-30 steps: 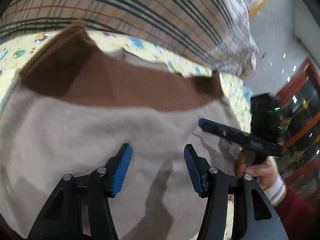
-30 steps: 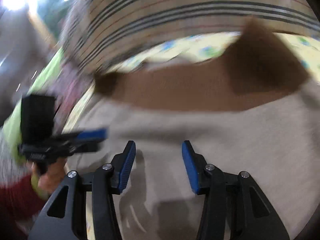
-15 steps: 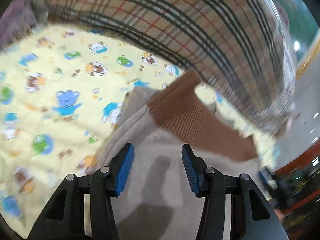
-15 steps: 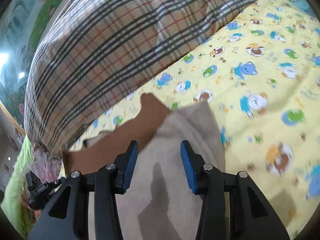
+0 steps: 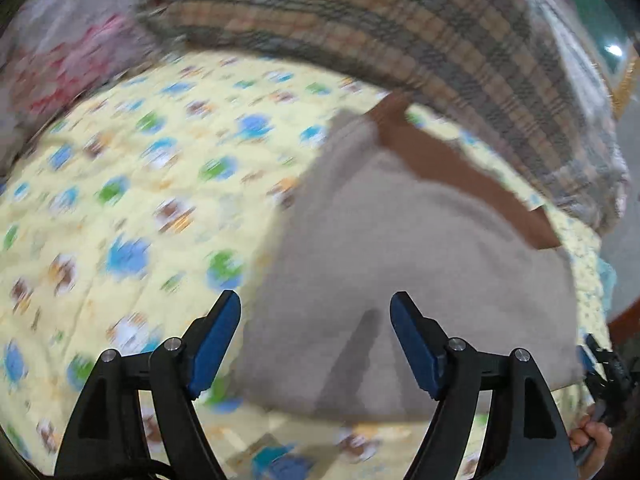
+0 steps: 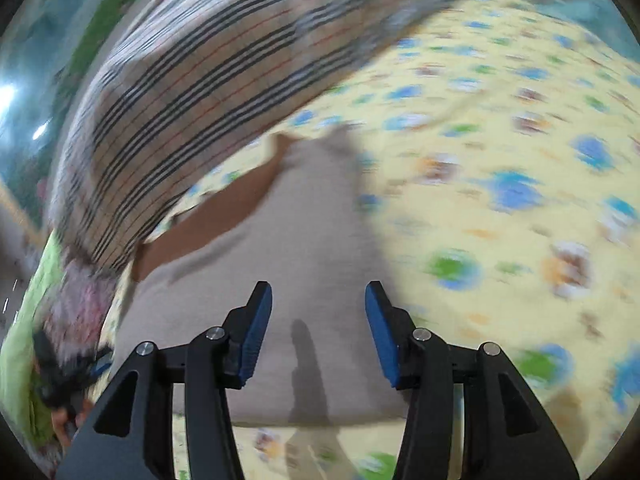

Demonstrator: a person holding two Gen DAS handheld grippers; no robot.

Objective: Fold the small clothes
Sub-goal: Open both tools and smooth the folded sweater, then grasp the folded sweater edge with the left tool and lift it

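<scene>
A small beige knit garment (image 5: 400, 248) with a brown band (image 5: 452, 168) along its far edge lies flat and folded on the yellow cartoon-print bedsheet (image 5: 120, 208). It also shows in the right wrist view (image 6: 304, 240) with the brown band (image 6: 224, 212) at its far left. My left gripper (image 5: 316, 340) is open and empty above the garment's near left edge. My right gripper (image 6: 319, 332) is open and empty above the garment's near right part. Both views are motion-blurred.
A plaid quilt (image 5: 420, 40) lies bunched behind the garment, also in the right wrist view (image 6: 192, 80). A pink floral cloth (image 5: 60, 60) lies at the far left. The bed edge and floor (image 5: 628, 216) are on the right. The yellow sheet (image 6: 520, 200) spreads to the right.
Both grippers have pulled back and risen from the garment, so more of it and the sheet shows. The left jaws have opened wider. The garment stays lying flat.
</scene>
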